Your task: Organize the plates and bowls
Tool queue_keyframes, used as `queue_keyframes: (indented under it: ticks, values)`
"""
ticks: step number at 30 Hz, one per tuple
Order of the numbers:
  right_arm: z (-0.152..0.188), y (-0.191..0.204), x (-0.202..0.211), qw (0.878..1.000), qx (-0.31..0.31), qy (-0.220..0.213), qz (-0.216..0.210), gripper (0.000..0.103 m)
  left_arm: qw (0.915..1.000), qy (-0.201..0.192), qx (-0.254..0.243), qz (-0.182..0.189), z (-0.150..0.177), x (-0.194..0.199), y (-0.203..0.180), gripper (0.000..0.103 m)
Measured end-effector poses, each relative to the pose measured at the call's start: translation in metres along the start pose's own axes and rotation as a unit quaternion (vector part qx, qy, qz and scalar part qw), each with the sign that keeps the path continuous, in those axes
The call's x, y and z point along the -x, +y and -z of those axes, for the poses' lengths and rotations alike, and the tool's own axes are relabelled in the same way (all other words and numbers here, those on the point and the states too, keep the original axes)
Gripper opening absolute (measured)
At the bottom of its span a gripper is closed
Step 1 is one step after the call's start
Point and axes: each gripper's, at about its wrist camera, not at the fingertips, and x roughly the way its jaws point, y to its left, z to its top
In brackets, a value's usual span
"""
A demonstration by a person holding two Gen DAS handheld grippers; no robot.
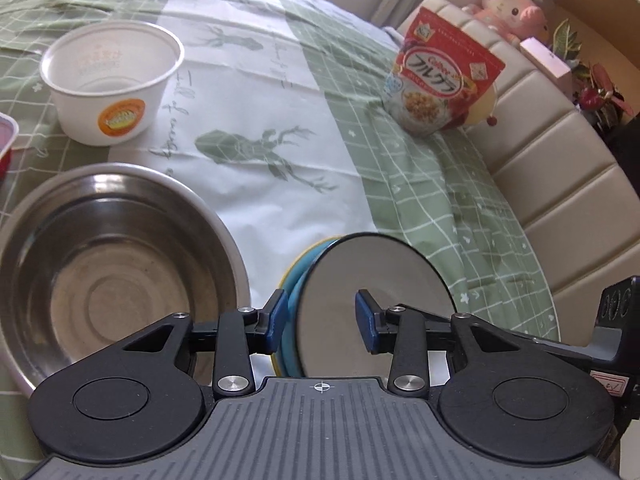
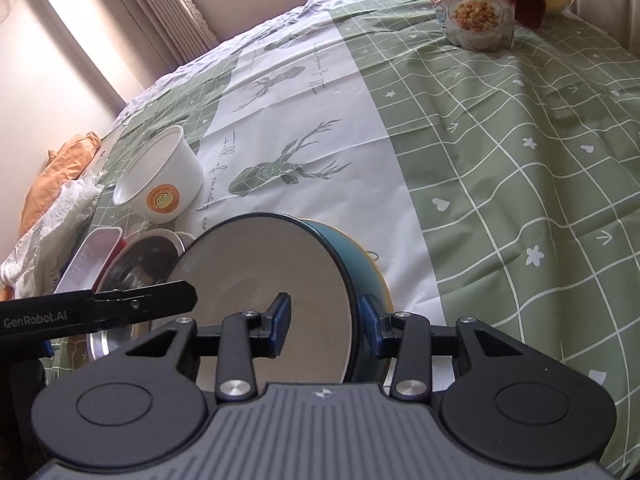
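Here, on a green checked tablecloth with a white deer-print panel (image 1: 256,92), both grippers straddle the rim of a tilted blue round bowl with a pale grey inside (image 2: 276,280). The left gripper (image 1: 322,324) and right gripper (image 2: 326,326) each keep their blue pads narrowly apart; whether they pinch the wall cannot be told. A large stainless steel bowl (image 1: 108,276) sits just left, a white paper tub (image 1: 112,80) beyond.
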Motion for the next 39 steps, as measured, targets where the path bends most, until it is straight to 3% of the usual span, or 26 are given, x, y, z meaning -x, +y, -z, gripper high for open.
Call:
queue_keyframes:
  ticks: [3, 7, 11, 18, 22, 27, 32, 36, 39]
  values:
    - [0.0, 0.003, 0.003, 1.0, 0.007, -0.013, 0.004, 0.039, 1.0, -0.009, -0.001, 0.003, -0.002, 0.005, 0.002, 0.03]
    - [0.002, 0.004, 0.004, 1.0, 0.014, -0.016, 0.009, 0.039, 0.9997, -0.009, -0.016, -0.014, 0.0, 0.004, -0.001, 0.029]
    - [0.003, 0.001, 0.004, 1.0, 0.015, -0.014, 0.008, 0.036, 0.9997, -0.022, 0.002, -0.004, -0.002, 0.01, 0.008, 0.029]
    - [-0.004, 0.001, 0.023, 0.996, 0.031, -0.06, 0.062, 0.036, 0.9959, -0.067, 0.06, -0.012, -0.009, 0.029, 0.041, 0.029]
    - [-0.014, 0.008, 0.025, 0.994, 0.044, -0.064, 0.076, 0.037, 0.9868, -0.105, 0.123, -0.013, -0.015, 0.04, 0.071, 0.029]
    - [-0.033, 0.043, 0.012, 0.993, 0.079, -0.054, 0.068, 0.041, 0.969, -0.155, 0.191, -0.024, -0.028, 0.058, 0.117, 0.029]
    - [-0.069, 0.099, -0.019, 0.991, 0.117, -0.046, 0.051, 0.043, 0.9542, -0.204, 0.213, -0.049, -0.068, 0.072, 0.158, 0.029]
    - [-0.105, 0.14, -0.062, 0.994, 0.104, -0.013, 0.013, 0.047, 0.9526, -0.211, 0.196, -0.096, -0.11, 0.065, 0.183, 0.029]
    - [-0.127, 0.166, -0.104, 0.996, 0.089, 0.018, 0.003, 0.048, 0.9558, -0.191, 0.199, -0.104, -0.131, 0.039, 0.203, 0.029]
